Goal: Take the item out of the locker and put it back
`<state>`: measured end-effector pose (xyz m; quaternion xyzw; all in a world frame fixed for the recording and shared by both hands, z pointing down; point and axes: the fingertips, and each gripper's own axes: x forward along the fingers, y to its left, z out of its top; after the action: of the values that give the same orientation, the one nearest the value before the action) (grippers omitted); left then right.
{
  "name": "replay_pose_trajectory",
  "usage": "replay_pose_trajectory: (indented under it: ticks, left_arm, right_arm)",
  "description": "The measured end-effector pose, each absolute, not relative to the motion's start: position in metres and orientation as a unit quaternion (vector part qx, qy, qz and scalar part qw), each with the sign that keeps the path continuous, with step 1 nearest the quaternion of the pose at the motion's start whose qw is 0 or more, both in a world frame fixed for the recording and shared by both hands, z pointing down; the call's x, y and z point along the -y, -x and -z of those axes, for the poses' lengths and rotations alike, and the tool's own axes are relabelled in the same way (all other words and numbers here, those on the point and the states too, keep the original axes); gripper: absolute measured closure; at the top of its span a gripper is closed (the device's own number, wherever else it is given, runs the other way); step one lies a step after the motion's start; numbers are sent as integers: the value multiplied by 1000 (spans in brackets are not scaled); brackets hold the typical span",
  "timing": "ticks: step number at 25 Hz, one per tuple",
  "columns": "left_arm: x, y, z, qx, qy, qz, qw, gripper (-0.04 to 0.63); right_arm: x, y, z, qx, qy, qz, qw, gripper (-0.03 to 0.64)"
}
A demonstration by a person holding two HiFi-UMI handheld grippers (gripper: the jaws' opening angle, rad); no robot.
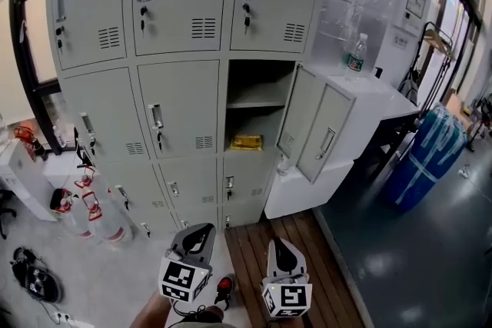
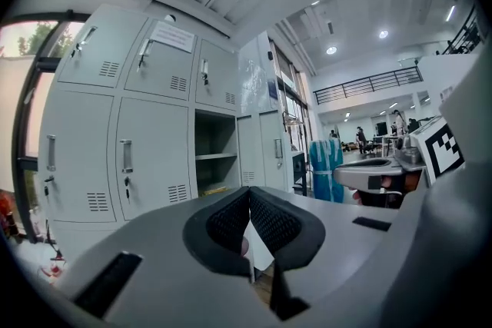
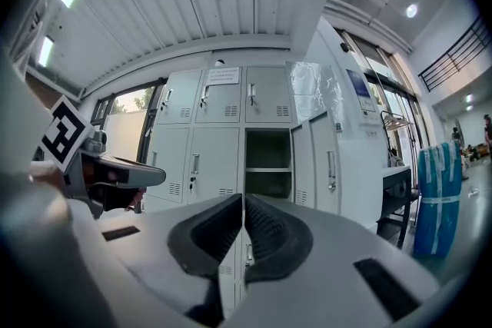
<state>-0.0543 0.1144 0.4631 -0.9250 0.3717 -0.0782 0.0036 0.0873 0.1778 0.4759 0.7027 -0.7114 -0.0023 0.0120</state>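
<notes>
I note a yellow packet [image 1: 247,141] on the bottom of the open locker [image 1: 257,81] compartment, door [image 1: 311,127] swung right, left gripper [image 1: 201,230] and right gripper [image 1: 278,244] well apart from it, both sets of fingers together, empty.

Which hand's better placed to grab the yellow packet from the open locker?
Right, probably. The right tongs point almost straight at the open grey locker compartment holding the flat yellow packet; the left tongs sit further off to its side. Both are shut and empty.

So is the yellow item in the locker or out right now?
In. The yellow item lies on the floor of the open locker compartment, its door swung wide.
</notes>
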Motion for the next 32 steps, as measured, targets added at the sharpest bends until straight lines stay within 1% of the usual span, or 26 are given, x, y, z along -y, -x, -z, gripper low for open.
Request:
replay_pose_trajectory:
  ticks: [6,12,21,32]
  left_arm:
    - [-11,22,-463,-376,923,85,-7,572]
    - [65,-4,-473,-376,922,94,-17,572]
    - [138,-28,-500,-369,921,113,-41,572]
    - [196,-36,-547,-366,917,142,-75,572]
  right_arm:
    - [-71,-117,-475,717,-697,-9,10,592]
    - [6,-138,-485,721,-692,-21,16,592]
    - [85,-158,-511,724,-688,-44,30,592]
    - [158,-159,-560,732,-674,-79,54,592]
